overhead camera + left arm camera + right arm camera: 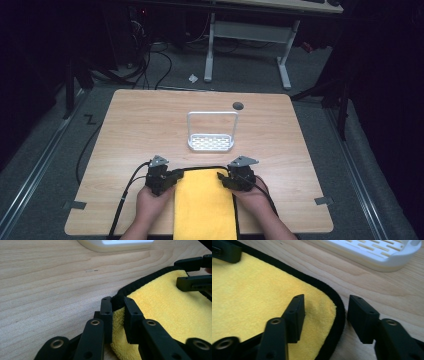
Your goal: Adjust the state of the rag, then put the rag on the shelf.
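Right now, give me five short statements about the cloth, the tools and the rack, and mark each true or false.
1. The left tool pinches the cloth's far left corner. True.
2. The right tool is clamped on the cloth. False: its jaws stand apart astride the far right corner.
3. The cloth is yellow with a black edge. True.
4. The white rack stands on the cloth. False: it stands on the bare table, beyond it.
5. The rack holds a plate. False: it is empty.

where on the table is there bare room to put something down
Bare wood lies left and right of the white rack, and behind it up to the table's far edge. The near middle is crowded: yellow cloth, left gripper and right gripper.
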Available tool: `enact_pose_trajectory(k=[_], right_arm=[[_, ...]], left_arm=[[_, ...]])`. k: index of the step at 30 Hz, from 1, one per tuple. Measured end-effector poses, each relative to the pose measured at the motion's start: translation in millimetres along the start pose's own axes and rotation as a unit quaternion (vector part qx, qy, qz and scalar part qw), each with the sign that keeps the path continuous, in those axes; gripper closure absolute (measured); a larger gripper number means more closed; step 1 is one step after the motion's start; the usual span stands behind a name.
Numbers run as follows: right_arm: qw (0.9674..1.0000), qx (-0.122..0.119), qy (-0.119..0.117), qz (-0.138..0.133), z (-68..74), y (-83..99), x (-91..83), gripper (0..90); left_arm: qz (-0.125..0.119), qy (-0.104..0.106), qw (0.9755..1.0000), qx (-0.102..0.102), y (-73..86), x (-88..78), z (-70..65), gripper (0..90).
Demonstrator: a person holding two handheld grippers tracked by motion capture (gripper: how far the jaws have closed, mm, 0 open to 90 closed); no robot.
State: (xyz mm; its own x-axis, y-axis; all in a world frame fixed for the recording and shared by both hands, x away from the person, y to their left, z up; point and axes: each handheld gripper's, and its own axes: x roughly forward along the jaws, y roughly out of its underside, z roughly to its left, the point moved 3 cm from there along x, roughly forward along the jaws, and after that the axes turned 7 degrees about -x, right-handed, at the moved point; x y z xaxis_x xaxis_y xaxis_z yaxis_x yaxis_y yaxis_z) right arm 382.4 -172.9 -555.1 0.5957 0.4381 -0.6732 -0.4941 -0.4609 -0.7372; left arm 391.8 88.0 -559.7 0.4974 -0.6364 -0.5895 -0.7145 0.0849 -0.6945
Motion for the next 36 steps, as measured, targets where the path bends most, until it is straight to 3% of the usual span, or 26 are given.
enact_pose_trajectory(k=[7, 12, 18, 26, 31, 36], right_arm=[[0.9992, 0.012, -0.037, -0.009, 6.0, 3.8, -4.7, 66.0], [0.9989, -0.002, -0.046, -0.006, 11.5, 4.0, -5.6, 76.4], [0.999, -0.027, -0.034, -0.012, 15.5, 2.8, -6.6, 79.3], [0.9982, -0.024, -0.032, -0.045, 16.8, -2.7, -17.5, 79.4], [0.9971, -0.027, -0.032, -0.063, 16.5, -6.2, -22.9, 79.3], [0.9959, -0.031, -0.023, -0.082, 18.2, -11.3, -30.0, 79.3]], left_arm=[[0.001, 0.005, 1.0, -0.007, 1.0, -1.0, 0.6, 78.9], [0.0, 0.003, 1.0, -0.005, 1.5, -1.3, -0.1, 78.8], [0.0, 0.0, 1.0, -0.002, 1.6, -1.4, -0.6, 78.8], [-0.01, 0.0, 0.9999, 0.003, -2.2, -4.9, -2.4, 79.4], [-0.035, 0.008, 0.9993, 0.01, -7.2, -12.0, -11.3, 79.5], [-0.064, 0.013, 0.9971, 0.039, -20.3, -21.4, -28.2, 80.7]])
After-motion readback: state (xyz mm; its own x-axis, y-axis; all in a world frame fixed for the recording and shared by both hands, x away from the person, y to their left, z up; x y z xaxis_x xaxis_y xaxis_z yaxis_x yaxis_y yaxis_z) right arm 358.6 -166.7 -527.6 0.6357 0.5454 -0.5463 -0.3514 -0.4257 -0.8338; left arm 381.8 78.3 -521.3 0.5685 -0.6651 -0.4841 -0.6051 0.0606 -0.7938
